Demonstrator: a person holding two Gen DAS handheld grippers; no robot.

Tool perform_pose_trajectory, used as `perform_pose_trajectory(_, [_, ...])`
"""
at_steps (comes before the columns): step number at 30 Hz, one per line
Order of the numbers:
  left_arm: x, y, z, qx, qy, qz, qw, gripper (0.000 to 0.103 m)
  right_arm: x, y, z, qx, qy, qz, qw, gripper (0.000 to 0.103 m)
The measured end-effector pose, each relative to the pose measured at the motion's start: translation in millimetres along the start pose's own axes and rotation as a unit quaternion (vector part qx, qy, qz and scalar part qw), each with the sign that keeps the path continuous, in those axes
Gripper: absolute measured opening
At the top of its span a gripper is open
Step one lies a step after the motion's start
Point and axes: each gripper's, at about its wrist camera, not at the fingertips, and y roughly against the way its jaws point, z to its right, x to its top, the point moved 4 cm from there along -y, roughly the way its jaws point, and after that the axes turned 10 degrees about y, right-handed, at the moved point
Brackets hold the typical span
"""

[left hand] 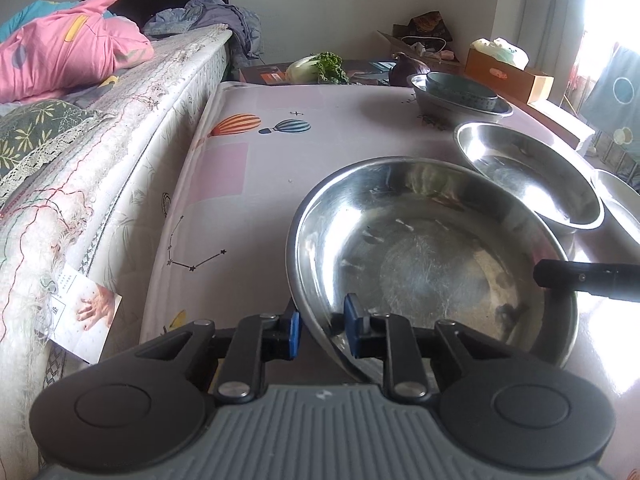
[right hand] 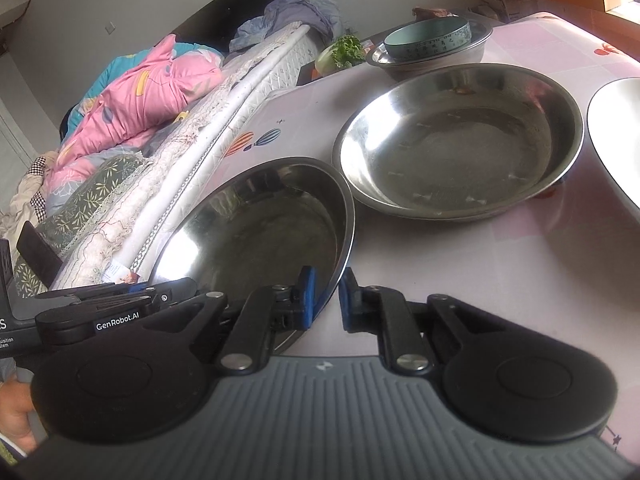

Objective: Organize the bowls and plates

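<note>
The nearest steel dish (left hand: 420, 260) (right hand: 260, 232) sits at the table's left end, close to the bed. My left gripper (left hand: 322, 324) is shut on its near-left rim, one blue pad outside the wall and one inside. My right gripper (right hand: 326, 296) is shut on the dish's right rim, and its black finger (left hand: 560, 276) reaches in from the right. A second steel dish (left hand: 528, 176) (right hand: 460, 140) lies just beyond. Further back, a teal bowl (left hand: 460, 94) (right hand: 428, 40) rests inside a steel bowl. A white plate (left hand: 616, 196) (right hand: 616, 132) shows at the right edge.
The table (left hand: 280, 140) wears a pink cloth with balloon prints. A mattress (left hand: 120, 160) with pink bedding runs along its left side. Leafy greens (left hand: 320, 66) and cardboard boxes (left hand: 504, 74) stand past the far end. A hand (right hand: 16, 412) grips the left tool's handle.
</note>
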Motion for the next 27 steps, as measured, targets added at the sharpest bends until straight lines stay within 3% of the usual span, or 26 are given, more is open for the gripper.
perform_pose_trajectory(12, [-30.5,28.2,10.9,-0.035,-0.019,-0.035,0.9986,0.024,-36.7,42.8,-0.5,0.004,0.000,-0.013,1.000,0.015])
perform_pose_trajectory(14, [-32.1,28.4,11.9,-0.034,-0.016,-0.035,0.9987,0.025,-39.2,45.4,0.4,0.002,-0.007,-0.016,1.000,0.028])
perform_pose_trajectory(16, [-32.5,28.5,12.8,-0.035,-0.016,-0.034,0.9987,0.028,-42.5,51.1,2.6,-0.013,-0.015,-0.012,1.000,0.060])
perform_pose_trajectory(19, [-33.2,28.1,13.9,-0.036,-0.016,-0.031,0.9987,0.030,-42.5,64.2,2.4,-0.027,-0.010,0.011,1.000,0.081])
perform_pose_trajectory(24, [-32.8,28.0,13.5,-0.040,-0.013,-0.032,0.9986,0.031,-35.2,89.8,-0.7,-0.053,0.015,0.047,0.997,0.101])
perform_pose_trajectory(27, [-32.2,28.2,12.8,-0.043,-0.010,-0.033,0.9985,0.031,-29.7,102.2,-1.1,-0.090,0.033,0.053,0.994,0.102])
